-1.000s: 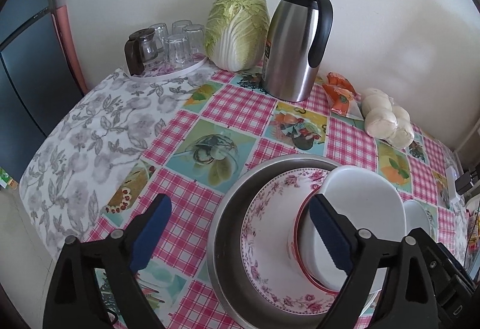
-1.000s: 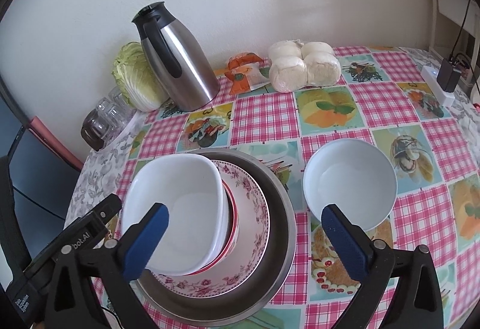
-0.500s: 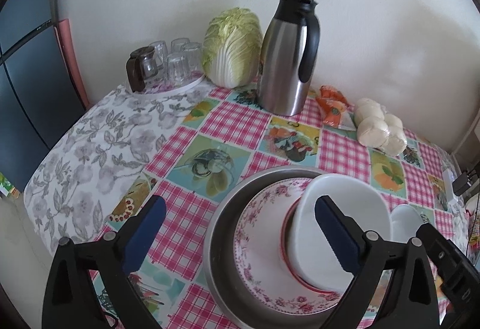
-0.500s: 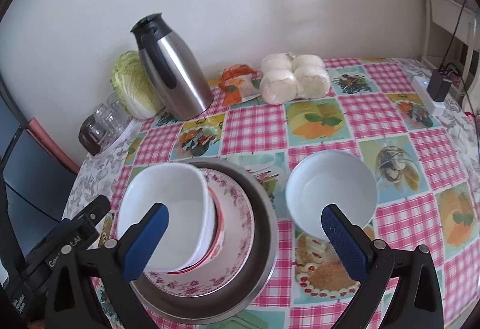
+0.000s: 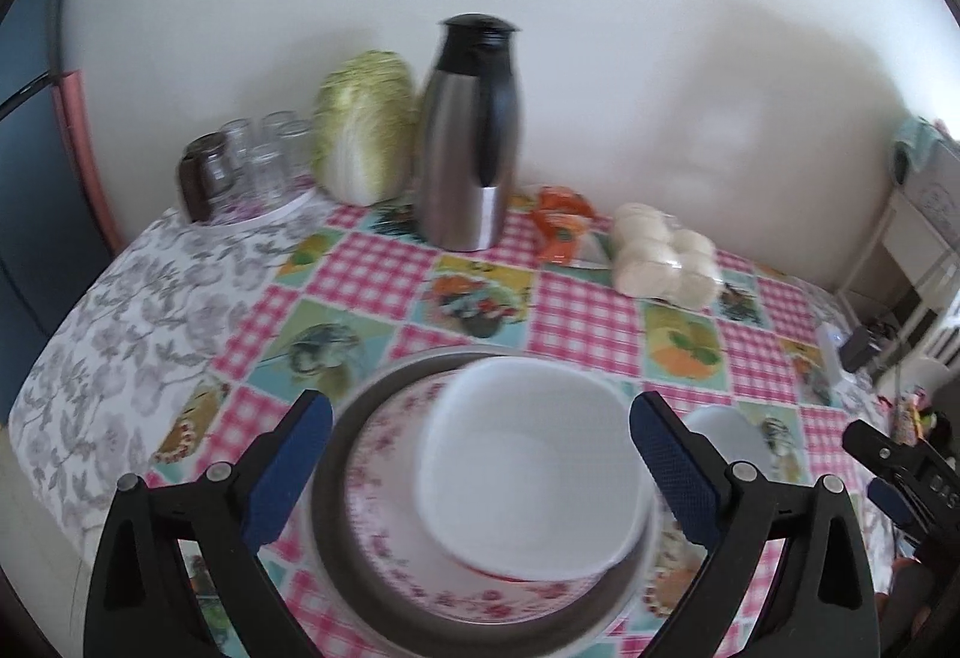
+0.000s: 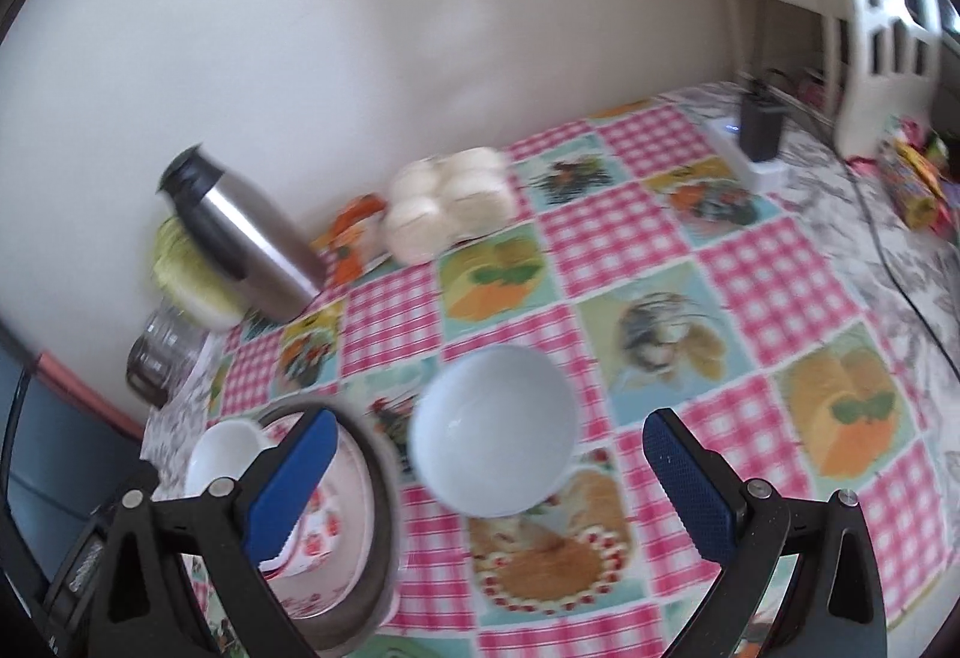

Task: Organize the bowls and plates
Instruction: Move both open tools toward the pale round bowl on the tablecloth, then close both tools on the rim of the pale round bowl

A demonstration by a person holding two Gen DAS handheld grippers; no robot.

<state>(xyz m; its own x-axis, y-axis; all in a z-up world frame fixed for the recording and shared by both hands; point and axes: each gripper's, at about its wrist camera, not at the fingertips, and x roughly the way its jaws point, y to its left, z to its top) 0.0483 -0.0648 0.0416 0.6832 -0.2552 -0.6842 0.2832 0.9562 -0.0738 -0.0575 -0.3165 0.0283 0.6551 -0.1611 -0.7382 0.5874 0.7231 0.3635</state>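
A white squarish bowl (image 5: 528, 466) rests on a red-rimmed dish, on a floral plate (image 5: 390, 526), inside a wide metal basin (image 5: 336, 484). My left gripper (image 5: 480, 469) hovers open above this stack, blue pads either side of the bowl. A separate round white bowl (image 6: 495, 457) stands on the checked tablecloth to the right of the basin (image 6: 378, 526). My right gripper (image 6: 489, 484) is open over it, empty. That bowl's edge (image 5: 729, 436) peeks behind the left gripper's right finger. The stack's white bowl (image 6: 225, 451) shows at left in the right wrist view.
At the back by the wall stand a steel thermos (image 5: 471, 136), a cabbage (image 5: 366, 136), glasses on a tray (image 5: 258, 166), an orange packet (image 5: 558, 223) and bagged buns (image 5: 660, 256). A power strip with a charger (image 6: 759, 136) and cable lies far right.
Both views have swung right and pulled back with motion blur. The left gripper is now centred over the stack; the right one is centred over the round bowl. No dish has moved.
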